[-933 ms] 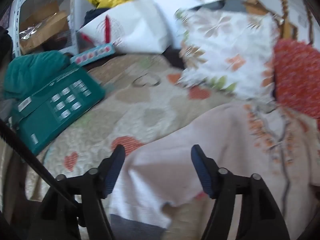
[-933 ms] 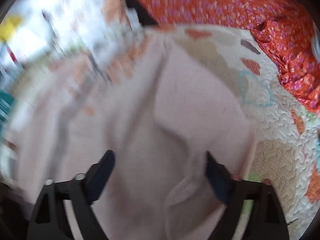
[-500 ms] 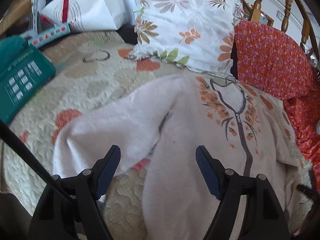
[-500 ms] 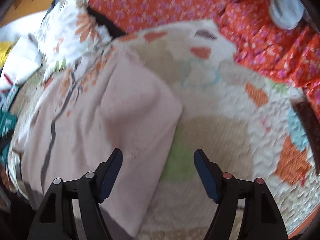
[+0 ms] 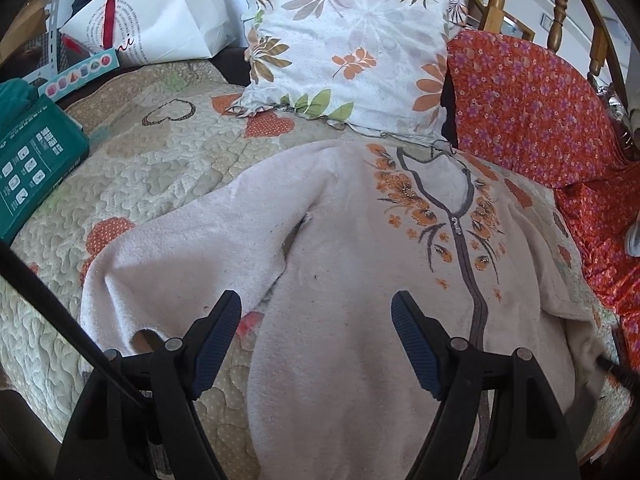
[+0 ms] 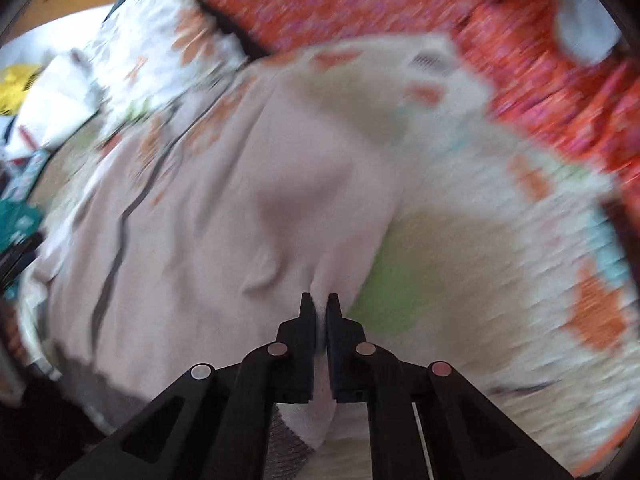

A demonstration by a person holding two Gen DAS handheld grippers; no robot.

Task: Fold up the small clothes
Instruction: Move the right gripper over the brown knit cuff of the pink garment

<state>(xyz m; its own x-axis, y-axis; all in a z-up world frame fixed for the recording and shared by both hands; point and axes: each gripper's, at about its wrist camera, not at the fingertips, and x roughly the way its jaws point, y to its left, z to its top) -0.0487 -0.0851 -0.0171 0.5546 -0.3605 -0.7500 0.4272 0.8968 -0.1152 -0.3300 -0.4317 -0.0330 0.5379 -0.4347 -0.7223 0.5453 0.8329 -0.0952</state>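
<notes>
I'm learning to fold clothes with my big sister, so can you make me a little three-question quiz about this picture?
1. True or false: the right gripper is shut on the pink cardigan.
2. What is the left gripper doing? A) pinching the sleeve B) open above the cardigan C) holding the floral pillow
3. Fill in: the cardigan lies on a quilted ____ with heart patches.

Key: 1 true; 2 B; 3 bedspread.
</notes>
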